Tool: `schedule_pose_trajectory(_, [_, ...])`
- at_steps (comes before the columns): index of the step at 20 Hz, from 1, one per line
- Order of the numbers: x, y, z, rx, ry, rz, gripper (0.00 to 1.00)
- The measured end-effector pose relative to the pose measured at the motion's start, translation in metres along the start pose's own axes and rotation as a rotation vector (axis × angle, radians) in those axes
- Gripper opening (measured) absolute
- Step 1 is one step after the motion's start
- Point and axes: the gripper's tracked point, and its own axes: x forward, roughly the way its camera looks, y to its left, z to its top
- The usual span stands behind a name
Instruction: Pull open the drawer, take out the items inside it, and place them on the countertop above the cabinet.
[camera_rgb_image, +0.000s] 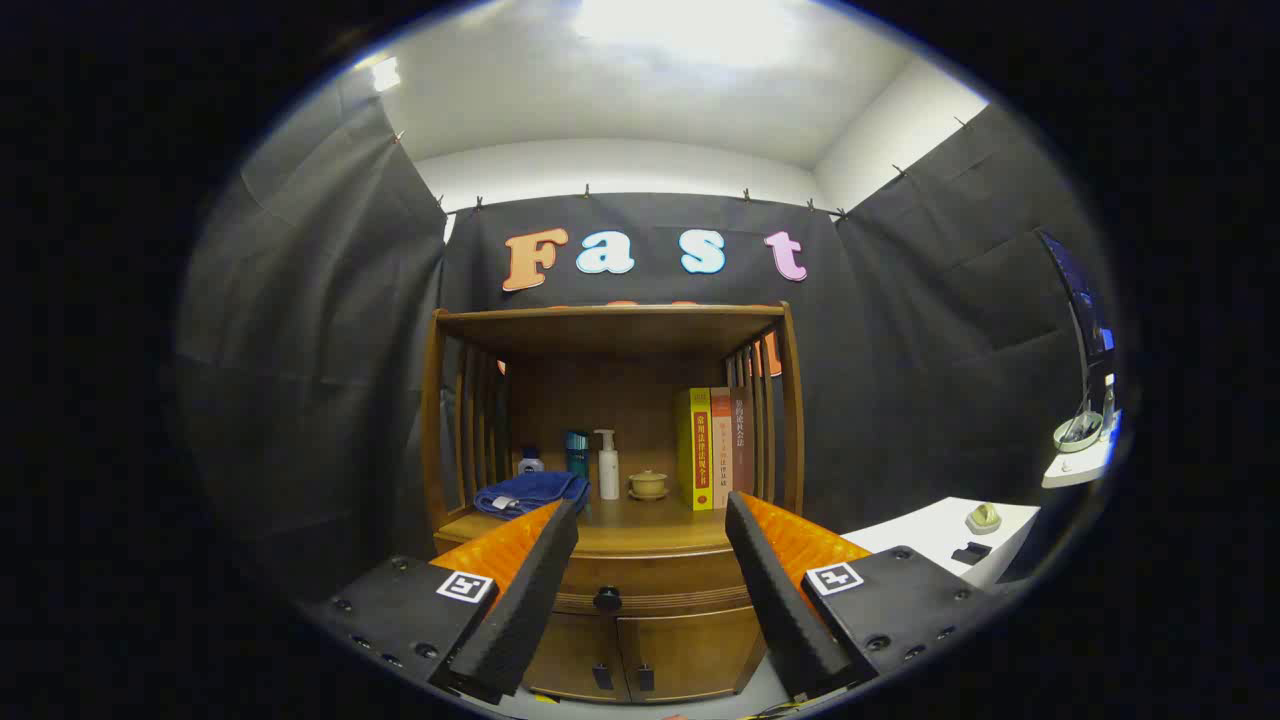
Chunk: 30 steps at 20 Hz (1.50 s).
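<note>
A wooden cabinet (610, 350) stands against the booth wall, some way beyond my fingers. Its drawer (650, 580) is closed, with a dark round knob (607, 599) at its middle. The countertop (650, 530) above the drawer carries a folded blue towel (530, 493), a small bottle (531, 462), a teal bottle (577, 452), a white pump bottle (607, 465), a small lidded cup (648, 484) and upright books (713, 449). My gripper (652, 520) is open, held apart from the cabinet, with the knob showing low between the fingers. The drawer's inside is hidden.
Two lower cabinet doors (640, 655) with small dark handles sit below the drawer. A white table (940, 535) at the right holds a small round object (984, 517) and a dark item (970, 552). A monitor (1085, 310) stands farther right.
</note>
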Motion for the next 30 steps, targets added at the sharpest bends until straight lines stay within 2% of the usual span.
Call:
schedule_pose_trajectory(21, [-0.002,-0.007,0.002,-0.002,-0.009,-0.021,0.98])
schedule_pose_trajectory(30, [0.024,0.015,-0.016,0.008,-0.005,0.009,0.98])
